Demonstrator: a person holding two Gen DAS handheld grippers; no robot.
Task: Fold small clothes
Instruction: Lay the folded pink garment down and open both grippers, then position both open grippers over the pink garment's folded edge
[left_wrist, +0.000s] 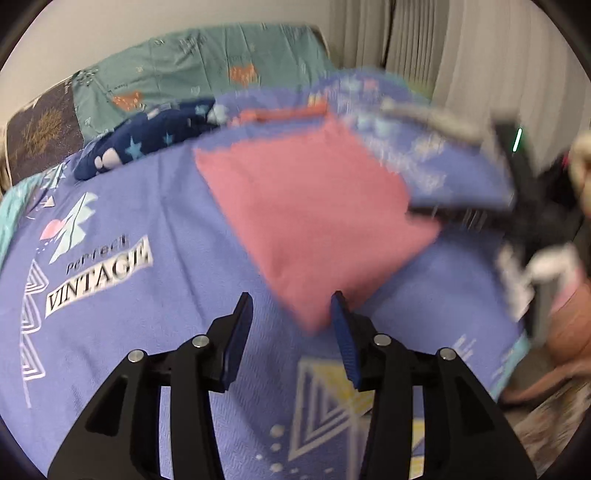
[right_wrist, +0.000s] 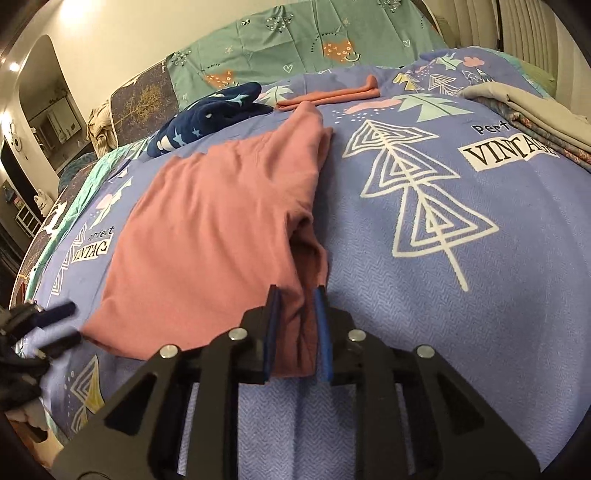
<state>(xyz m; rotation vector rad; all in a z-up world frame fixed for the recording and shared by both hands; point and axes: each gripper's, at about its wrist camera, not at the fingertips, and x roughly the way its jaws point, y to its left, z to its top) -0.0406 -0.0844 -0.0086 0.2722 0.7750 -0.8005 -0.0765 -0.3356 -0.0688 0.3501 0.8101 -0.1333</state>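
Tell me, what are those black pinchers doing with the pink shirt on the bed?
A person is folding a pink cotton garment on a purple patterned bedspread. The right gripper has the garment's near corner between its fingers. The left gripper is open, with nothing between its fingers, beside the garment's other corner.

The right gripper (right_wrist: 297, 295) straddles the pink garment's (right_wrist: 207, 236) near right corner on the bedspread (right_wrist: 424, 295) (a navy garment (right_wrist: 207, 118) lies far left).
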